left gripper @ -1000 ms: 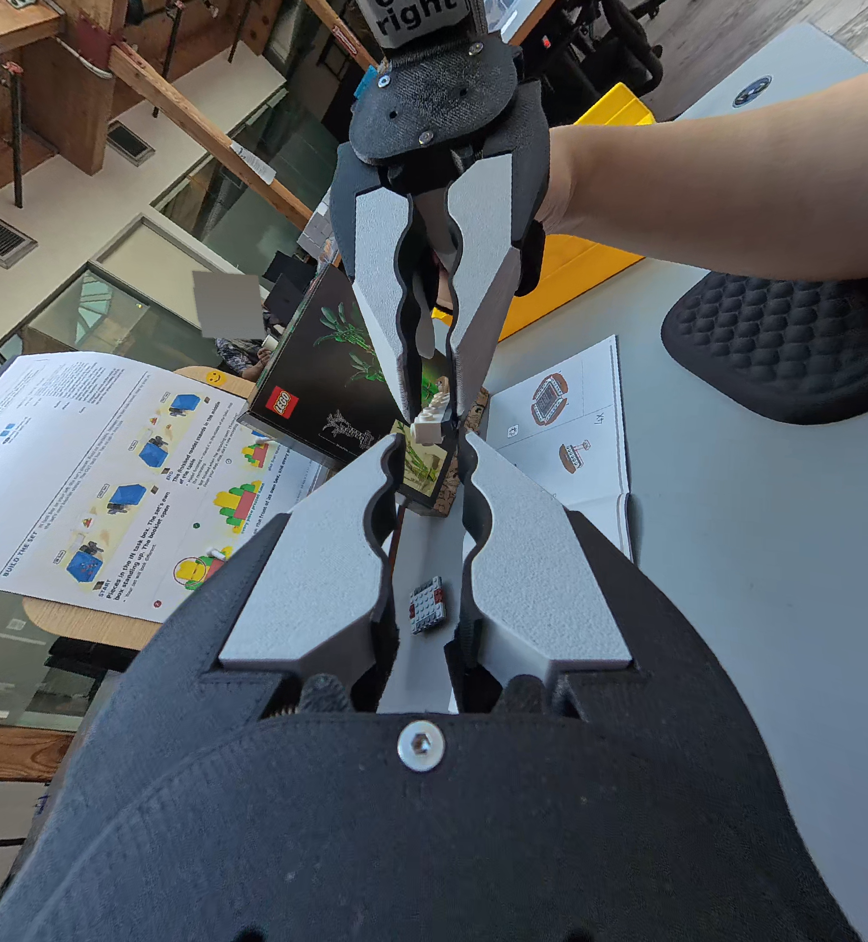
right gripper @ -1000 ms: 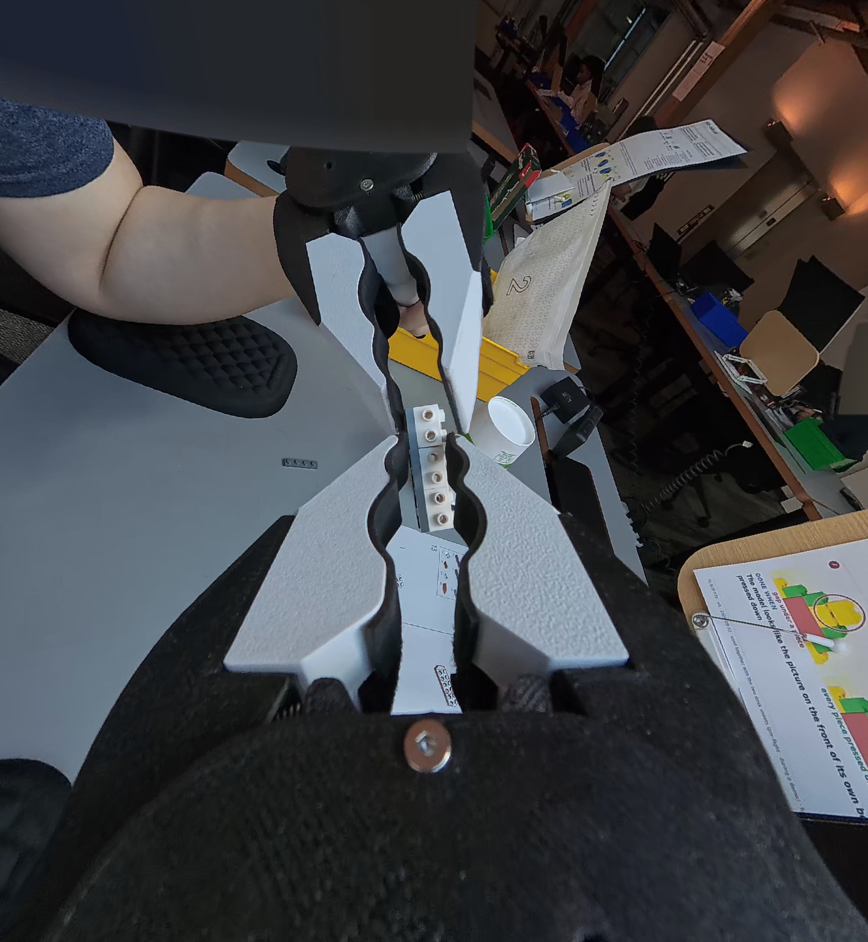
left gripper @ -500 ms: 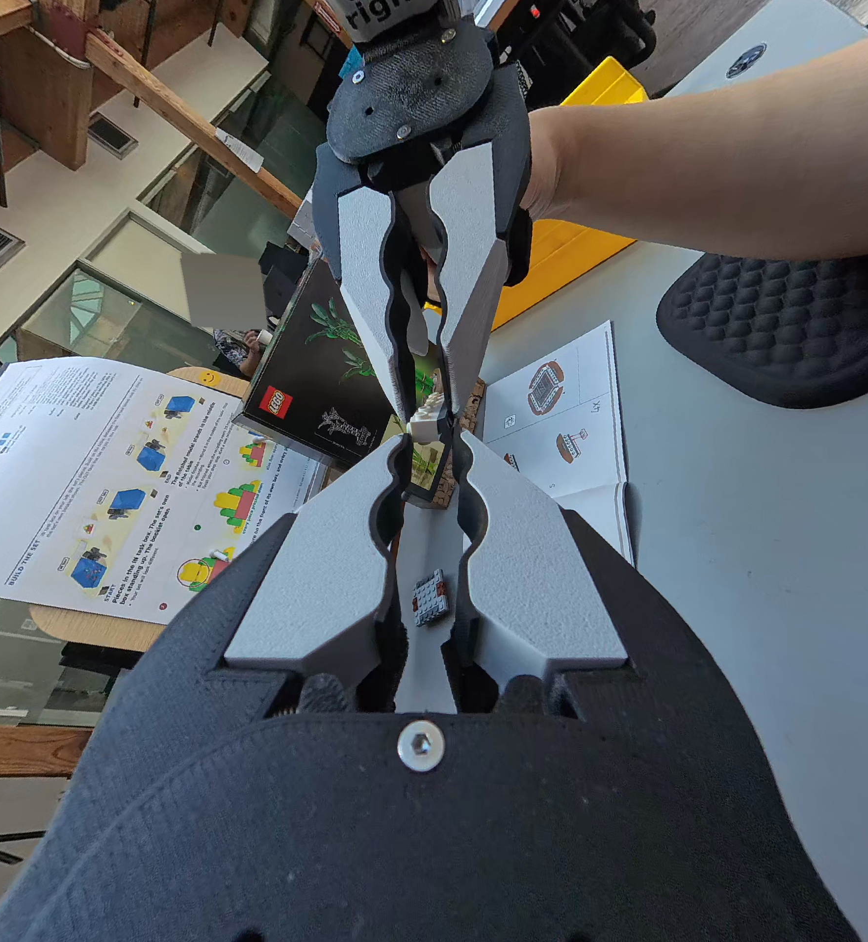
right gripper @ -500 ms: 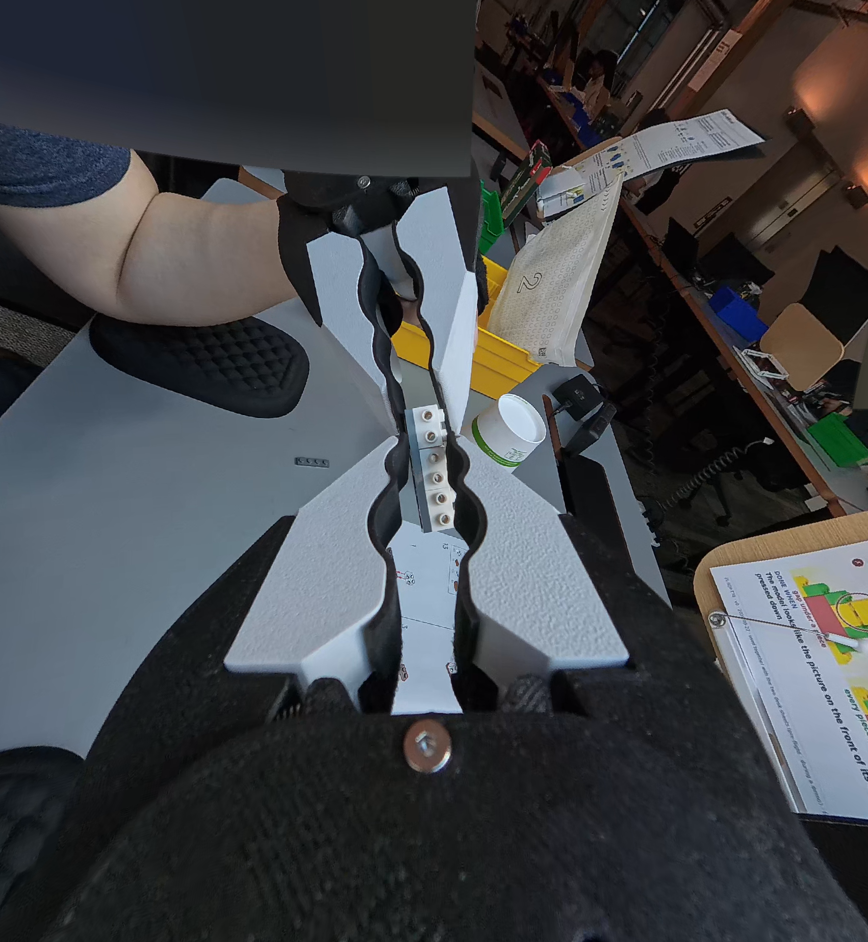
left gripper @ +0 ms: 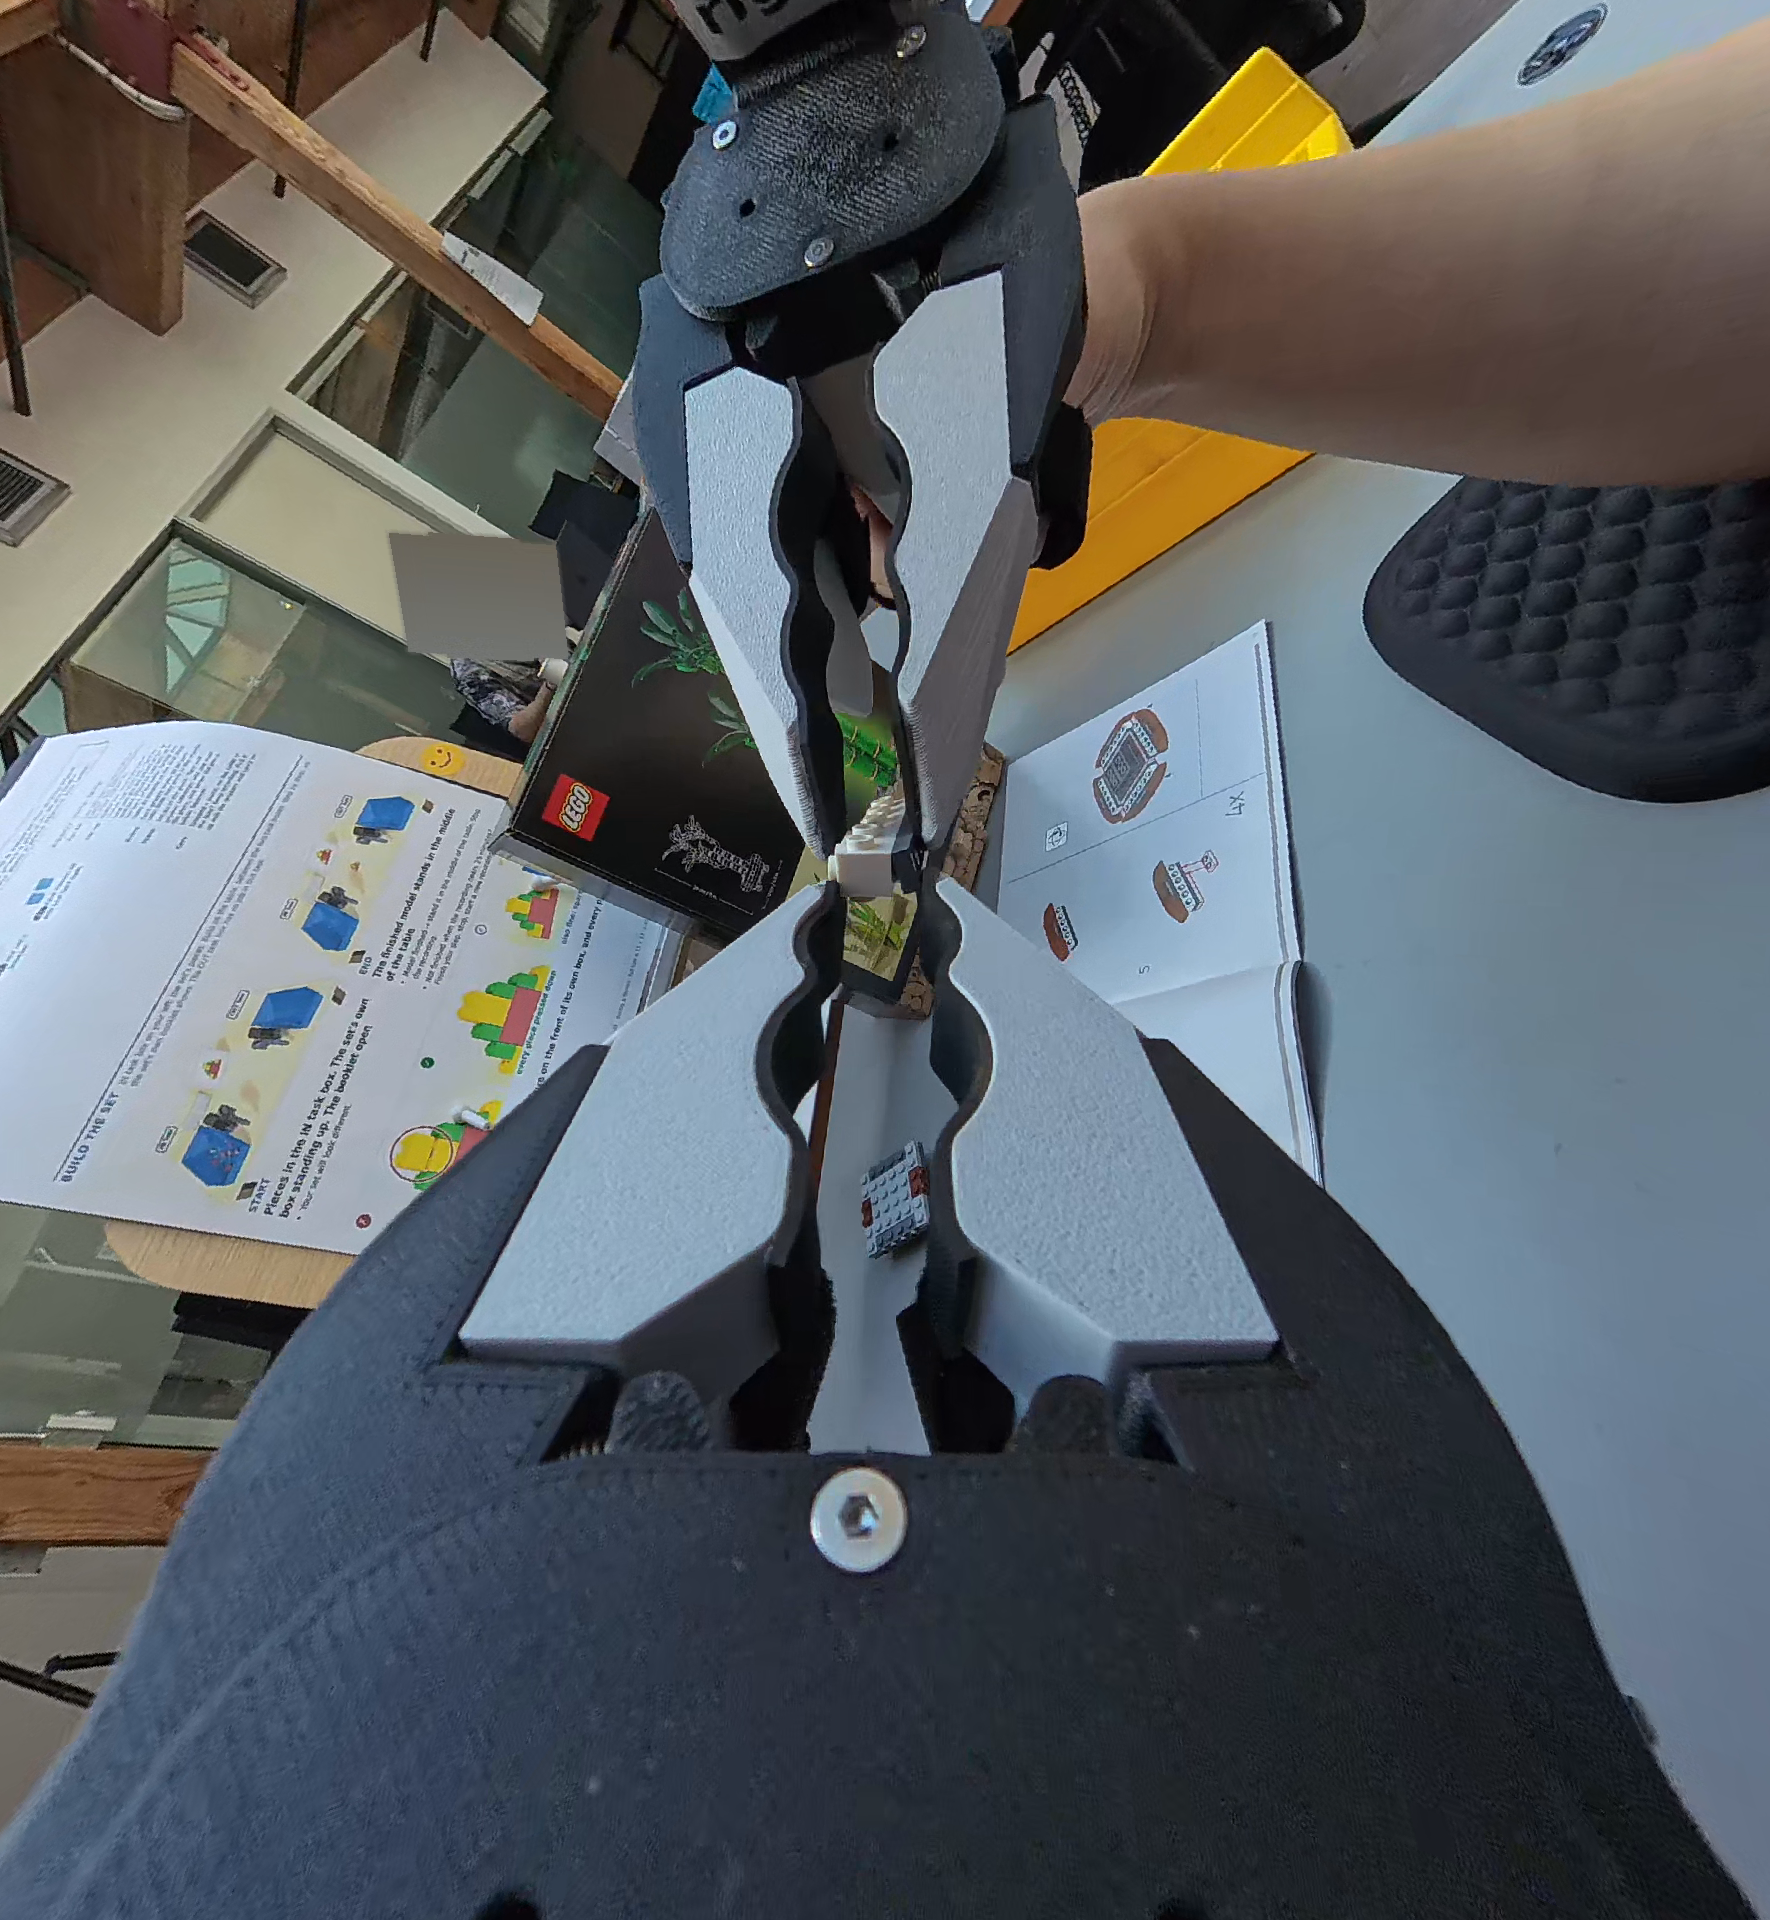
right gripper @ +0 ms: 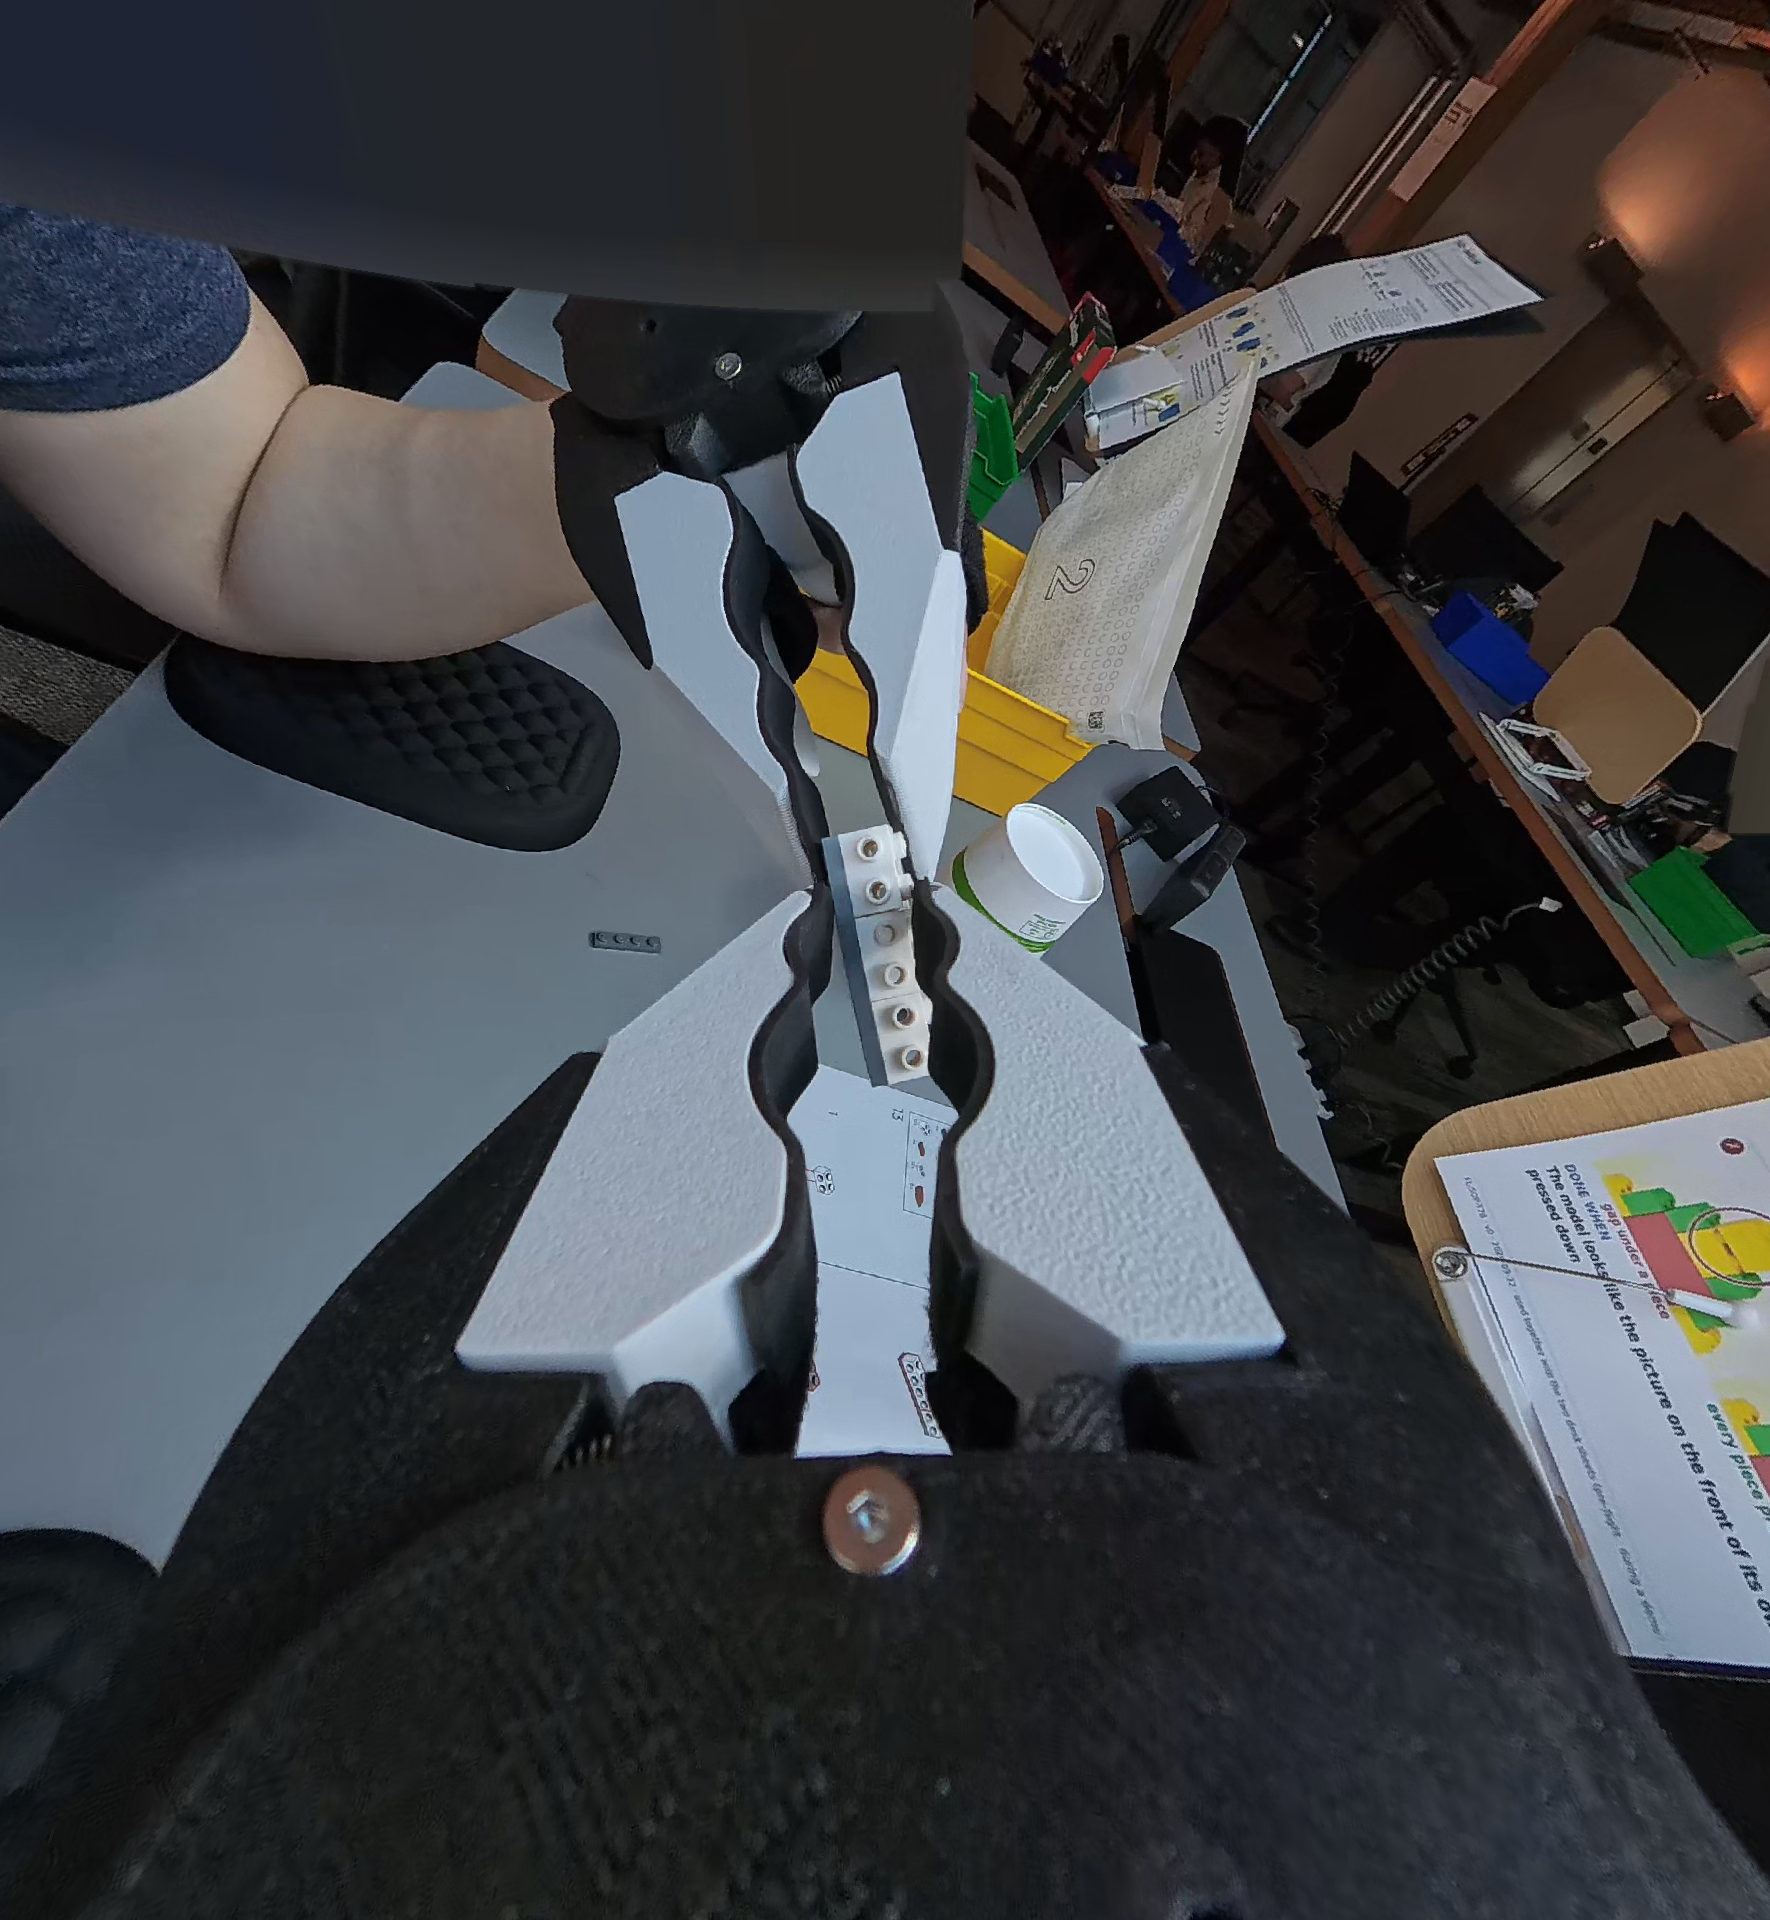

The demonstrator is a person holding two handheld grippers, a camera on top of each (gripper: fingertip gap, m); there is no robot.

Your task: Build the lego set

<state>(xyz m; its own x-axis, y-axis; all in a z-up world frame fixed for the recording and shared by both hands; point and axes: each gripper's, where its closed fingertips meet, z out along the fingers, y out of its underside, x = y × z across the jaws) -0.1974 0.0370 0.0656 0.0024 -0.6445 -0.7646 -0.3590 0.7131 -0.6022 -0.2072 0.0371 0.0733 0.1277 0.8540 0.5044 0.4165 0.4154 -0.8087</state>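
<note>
Both grippers' fingers tip-to-tip around half-hidden white-and-grey brick strip.

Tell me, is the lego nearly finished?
Not nearly. Done: a small grey studded piece lies built on the table. In hand: the right gripper and left gripper meet tip to tip, both pinching a grey strip with white bricks. Left: a loose grey plate waits, and the booklet lies open at early-looking steps.

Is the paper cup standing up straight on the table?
No, in the right wrist view the white paper cup with green print looks tipped over on the grey table, its round end facing the camera.
</note>
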